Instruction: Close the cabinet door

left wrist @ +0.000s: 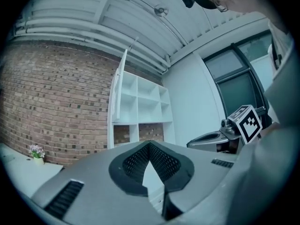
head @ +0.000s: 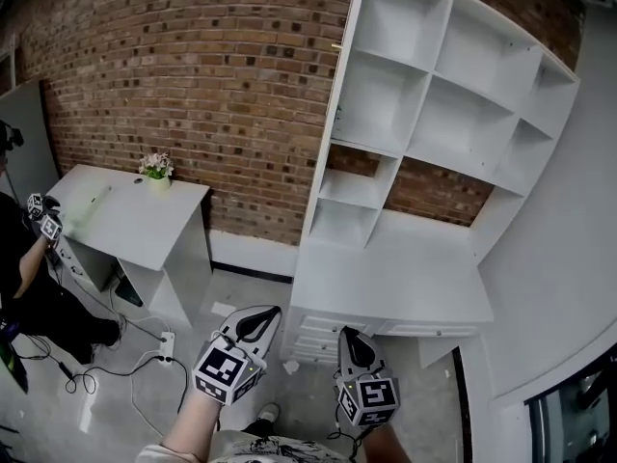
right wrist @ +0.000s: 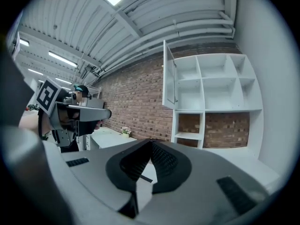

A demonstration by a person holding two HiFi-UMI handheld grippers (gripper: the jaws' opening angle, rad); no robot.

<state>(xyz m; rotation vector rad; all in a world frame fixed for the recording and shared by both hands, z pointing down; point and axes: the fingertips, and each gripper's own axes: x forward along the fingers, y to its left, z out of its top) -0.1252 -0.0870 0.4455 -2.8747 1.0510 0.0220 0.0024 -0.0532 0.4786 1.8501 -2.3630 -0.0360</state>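
A tall white shelf cabinet [head: 453, 95] stands against the brick wall. Its door [head: 337, 95] at the upper left stands swung open, edge-on to me in the head view. The same door [right wrist: 169, 81] shows open in the right gripper view, and more narrowly as the door [left wrist: 118, 90] in the left gripper view. My left gripper [head: 262, 314] and right gripper [head: 349, 336] are low in the head view, side by side, well short of the cabinet. Both point level towards it. The left gripper [left wrist: 150, 143] is shut and empty. The right gripper [right wrist: 151, 141] is also shut with nothing in it.
A white desktop [head: 405, 278] with drawers [head: 308, 331] juts from the cabinet's base. At the left stands a white table [head: 125, 220] with a small flower pot [head: 155, 170]. A person [head: 19, 258] is at the left edge. Cables and a power strip [head: 164, 345] lie on the floor.
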